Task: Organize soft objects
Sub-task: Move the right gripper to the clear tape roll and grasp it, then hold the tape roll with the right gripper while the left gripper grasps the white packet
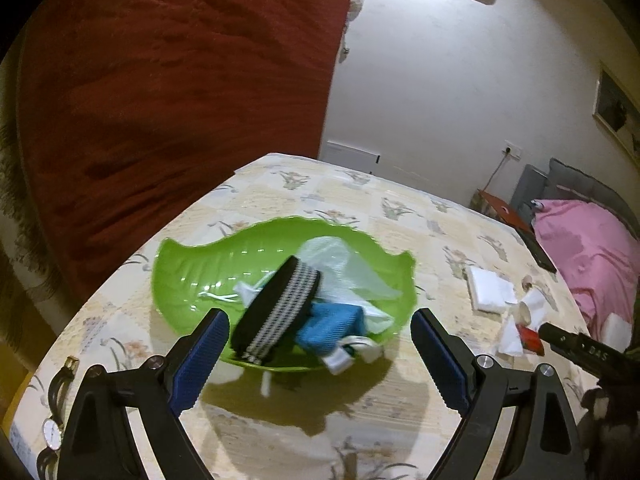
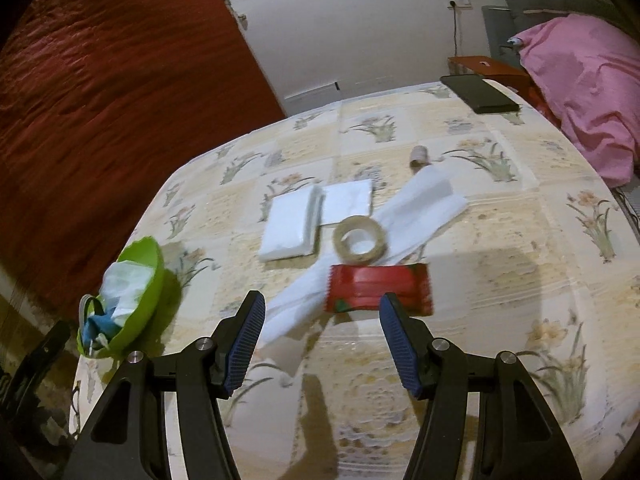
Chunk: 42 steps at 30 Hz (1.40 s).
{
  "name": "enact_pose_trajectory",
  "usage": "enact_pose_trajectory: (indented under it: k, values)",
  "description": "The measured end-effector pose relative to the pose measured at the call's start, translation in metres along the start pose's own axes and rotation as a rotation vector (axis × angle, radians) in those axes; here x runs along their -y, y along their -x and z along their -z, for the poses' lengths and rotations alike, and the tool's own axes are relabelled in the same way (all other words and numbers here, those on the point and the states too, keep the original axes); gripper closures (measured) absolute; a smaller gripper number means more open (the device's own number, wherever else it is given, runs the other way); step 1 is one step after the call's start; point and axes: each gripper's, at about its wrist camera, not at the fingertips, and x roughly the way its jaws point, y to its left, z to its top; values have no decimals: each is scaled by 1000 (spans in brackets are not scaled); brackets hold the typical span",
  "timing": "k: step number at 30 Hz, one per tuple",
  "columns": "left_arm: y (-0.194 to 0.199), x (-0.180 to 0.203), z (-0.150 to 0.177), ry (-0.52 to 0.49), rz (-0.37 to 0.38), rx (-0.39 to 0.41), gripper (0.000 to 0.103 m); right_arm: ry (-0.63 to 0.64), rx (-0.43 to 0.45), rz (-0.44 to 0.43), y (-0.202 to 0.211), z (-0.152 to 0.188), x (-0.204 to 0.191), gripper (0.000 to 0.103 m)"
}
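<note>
Both jaws stand open, empty. White tissue strip (image 2: 404, 216) on tabletop (image 2: 520, 240): light, limp; pinch its near end, clear of the tape roll (image 2: 361, 240).

You are working over a table (image 2: 500, 240) covered in a cream cloth printed with flower squares, under a glossy clear sheet. To your left hangs a large dark red quilted fabric (image 1: 160, 100). Ahead is a plain white wall (image 1: 460, 80) with a socket (image 1: 513, 150) and a cord hanging from it, and a framed picture (image 1: 616, 112) further right. At the far right you see a grey headboard (image 2: 552, 4), pink bedding (image 2: 592, 80) and a small orange-brown side table (image 2: 488, 67). Light glows at the ceiling edge
</note>
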Motion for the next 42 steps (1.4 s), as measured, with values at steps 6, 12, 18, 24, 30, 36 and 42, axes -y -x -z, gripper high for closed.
enact_pose_trajectory:
  k: [6, 12, 18, 24, 30, 36, 42]
  values:
    - [0, 19, 3, -32, 23, -12, 8, 2, 11, 16, -2, -7, 9, 43]
    - [-3, 40, 10, -79, 55, -34, 8, 18, 19, 25, -11, -19, 11, 43]
    - [-6, 55, 15, -121, 83, -52, 8, 41, 9, 35, -27, -28, 7, 45]
    - [-11, 65, 20, -140, 98, -73, 8, 55, -7, 52, -46, -34, 4, 45]
    - [-14, 67, 21, -144, 103, -87, 8, 52, -26, 71, -59, -36, 6, 48]
    - [-18, 72, 23, -154, 108, -98, 8, 58, -33, 90, -66, -35, 8, 58]
    - [-22, 78, 23, -169, 116, -108, 8, 52, -33, 86, -64, -35, 12, 65]
